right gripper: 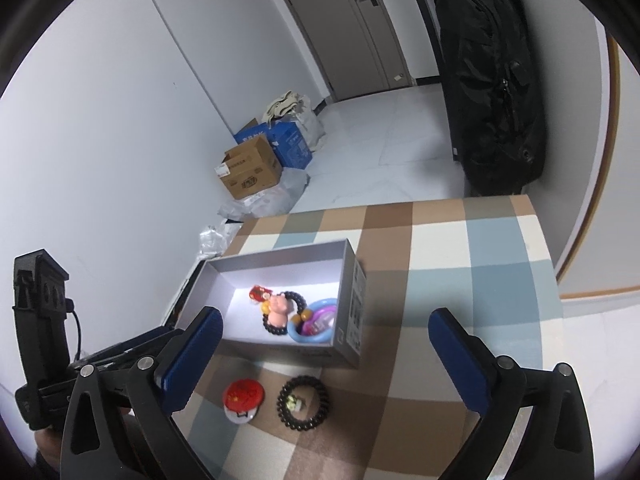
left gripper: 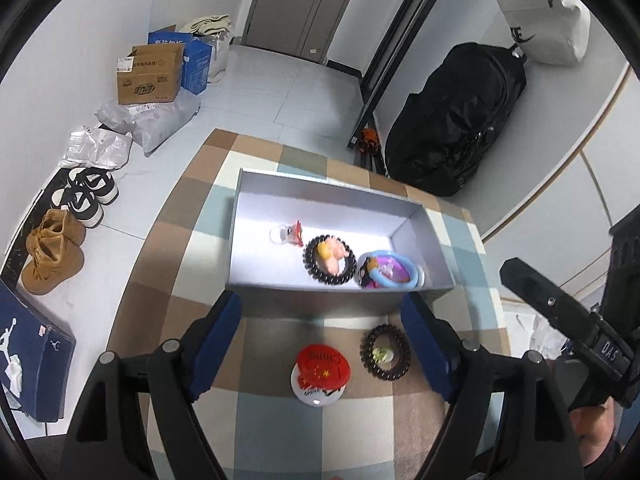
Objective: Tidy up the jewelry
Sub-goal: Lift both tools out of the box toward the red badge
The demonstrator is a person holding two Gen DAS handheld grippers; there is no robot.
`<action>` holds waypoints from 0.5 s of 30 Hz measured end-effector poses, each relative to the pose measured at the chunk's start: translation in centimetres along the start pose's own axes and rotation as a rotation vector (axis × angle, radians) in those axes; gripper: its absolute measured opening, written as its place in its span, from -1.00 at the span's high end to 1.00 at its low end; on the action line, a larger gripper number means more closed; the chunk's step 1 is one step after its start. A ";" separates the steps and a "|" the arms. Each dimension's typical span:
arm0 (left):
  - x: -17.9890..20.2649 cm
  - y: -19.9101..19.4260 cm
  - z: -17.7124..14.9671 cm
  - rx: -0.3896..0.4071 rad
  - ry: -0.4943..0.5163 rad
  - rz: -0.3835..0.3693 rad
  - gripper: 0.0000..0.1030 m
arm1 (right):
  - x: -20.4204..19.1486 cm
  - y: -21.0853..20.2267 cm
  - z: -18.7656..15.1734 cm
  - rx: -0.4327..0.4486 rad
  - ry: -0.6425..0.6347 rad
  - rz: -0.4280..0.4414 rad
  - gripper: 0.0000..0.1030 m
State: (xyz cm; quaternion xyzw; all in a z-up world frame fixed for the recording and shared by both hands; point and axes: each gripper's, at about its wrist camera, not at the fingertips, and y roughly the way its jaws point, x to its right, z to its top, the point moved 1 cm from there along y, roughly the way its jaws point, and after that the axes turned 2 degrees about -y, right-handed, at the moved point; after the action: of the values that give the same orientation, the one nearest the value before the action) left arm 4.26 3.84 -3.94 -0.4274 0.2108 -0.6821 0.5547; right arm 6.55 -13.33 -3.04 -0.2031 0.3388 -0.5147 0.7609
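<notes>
A grey open box stands on the checked tablecloth. Inside lie a red-and-clear clip, a dark coil band with a pink figure and a blue ring with purple pieces. In front of the box lie a red round badge and a dark coil band with a small green charm. My left gripper is open and empty above these two. My right gripper is open and empty, higher, to the right.
The table ends near the box's far side. On the floor are shoes, cardboard boxes, plastic bags and a black bag. A blue shoebox sits at left.
</notes>
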 end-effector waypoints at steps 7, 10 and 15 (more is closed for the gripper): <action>0.5 0.3 -1.7 -0.014 0.067 0.072 -0.53 | -0.5 -0.8 -1.1 0.010 -0.056 -0.048 -1.00; 0.6 0.5 -2.2 -0.028 0.086 0.078 -0.53 | -0.7 -0.9 -1.8 0.005 -0.084 -0.077 -1.00; 1.1 1.2 -3.0 -0.069 0.130 0.074 -0.53 | -0.6 -0.5 -2.8 -0.027 -0.120 -0.116 -1.00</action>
State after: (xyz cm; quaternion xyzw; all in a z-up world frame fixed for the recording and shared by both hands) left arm 2.47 1.92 -6.09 -0.3930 0.2852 -0.6797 0.5498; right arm 4.08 -12.86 -4.41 -0.2632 0.2872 -0.5401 0.7460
